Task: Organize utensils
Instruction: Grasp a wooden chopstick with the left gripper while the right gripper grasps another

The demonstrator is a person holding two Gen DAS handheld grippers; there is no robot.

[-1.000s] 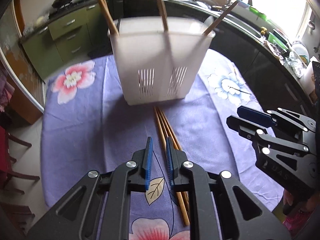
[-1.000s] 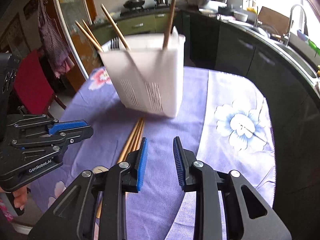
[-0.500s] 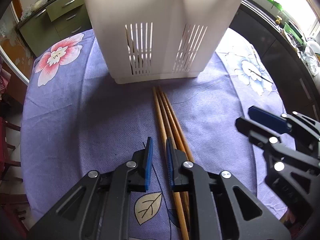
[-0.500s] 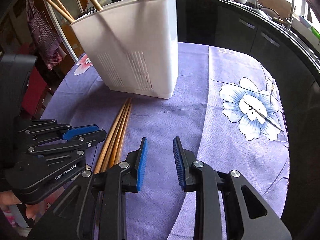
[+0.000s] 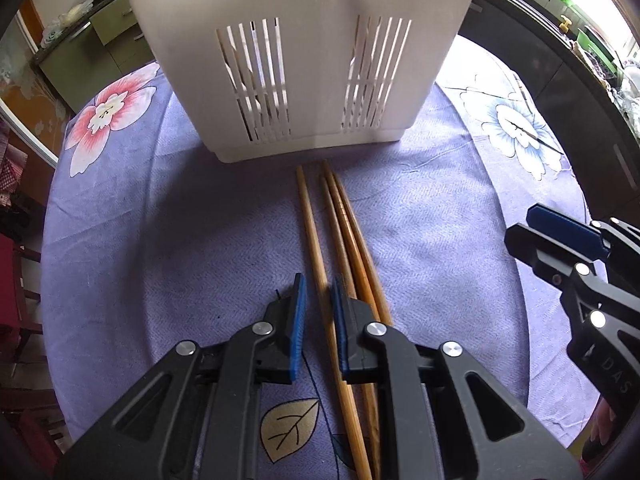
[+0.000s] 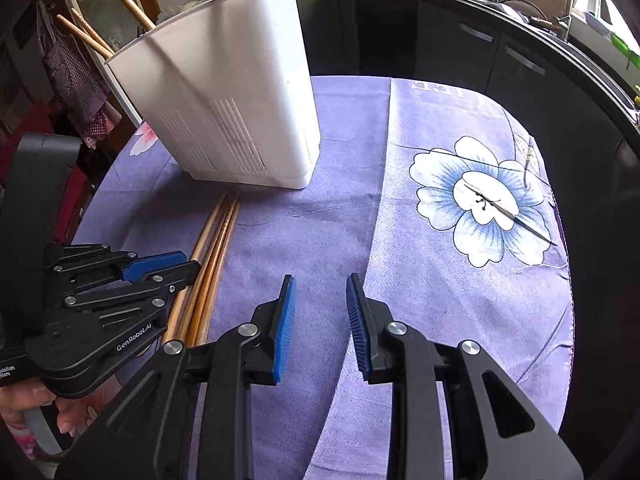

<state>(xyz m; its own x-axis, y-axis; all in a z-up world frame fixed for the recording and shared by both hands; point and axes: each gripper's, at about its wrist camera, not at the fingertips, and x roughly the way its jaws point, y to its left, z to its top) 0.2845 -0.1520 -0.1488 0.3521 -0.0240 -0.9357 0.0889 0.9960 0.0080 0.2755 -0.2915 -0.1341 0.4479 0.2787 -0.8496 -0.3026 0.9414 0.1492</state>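
Note:
Three wooden chopsticks (image 5: 340,232) lie side by side on the purple floral cloth, tips toward a white slotted utensil holder (image 5: 304,48). My left gripper (image 5: 319,294) is low over them, slightly open, with the leftmost chopstick (image 5: 310,220) between its blue pads; the pads do not press it. In the right wrist view the chopsticks (image 6: 212,248), the holder (image 6: 224,96) with several chopsticks standing in it, and my left gripper (image 6: 176,266) show at left. My right gripper (image 6: 320,292) is open and empty above the cloth. It also shows in the left wrist view (image 5: 560,236).
The round table (image 6: 460,280) is covered by the purple cloth, with a dark counter (image 6: 500,40) curving behind it. A thin stick-like item (image 6: 508,212) lies on the blue flower print at the right. A red chair (image 5: 12,280) stands at the left.
My left gripper has moved forward and down, and now straddles the leftmost chopstick. The right gripper has also come forward and lower. Both stay open.

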